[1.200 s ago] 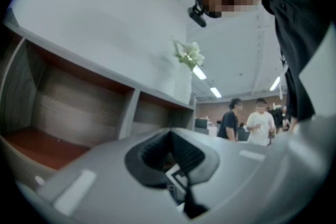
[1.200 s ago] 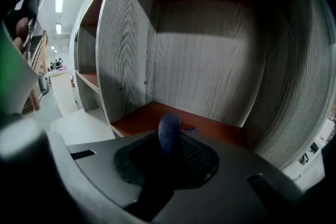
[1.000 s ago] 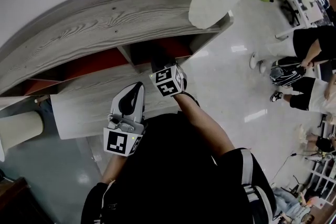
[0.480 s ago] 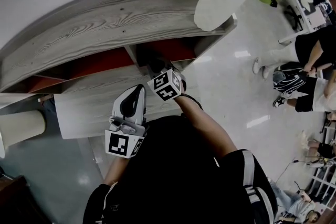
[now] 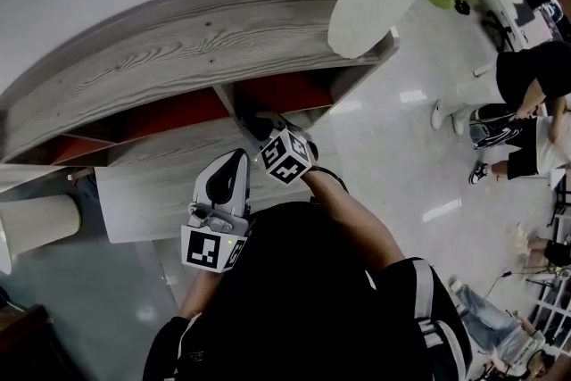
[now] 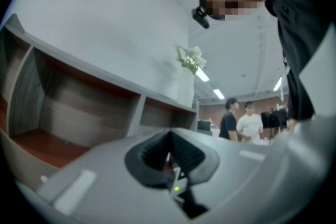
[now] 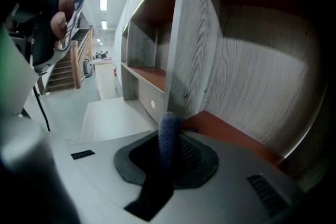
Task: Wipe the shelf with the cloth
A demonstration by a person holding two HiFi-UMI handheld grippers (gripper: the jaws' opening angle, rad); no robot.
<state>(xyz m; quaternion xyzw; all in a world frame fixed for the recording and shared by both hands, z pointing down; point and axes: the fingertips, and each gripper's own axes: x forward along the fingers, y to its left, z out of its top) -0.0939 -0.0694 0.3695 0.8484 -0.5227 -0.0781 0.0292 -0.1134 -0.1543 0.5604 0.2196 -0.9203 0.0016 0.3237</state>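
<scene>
Gripping cloth (image 7: 169,131), right tool (image 7: 173,150) at red shelf (image 7: 236,136) front edge | left tool (image 6: 170,153) closed, outside in open room.

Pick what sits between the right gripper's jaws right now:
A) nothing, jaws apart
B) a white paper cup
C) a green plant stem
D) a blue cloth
D: in the right gripper view the blue cloth stands pinched between the jaws of the right gripper, just in front of the red-brown floor of the shelf.
</scene>
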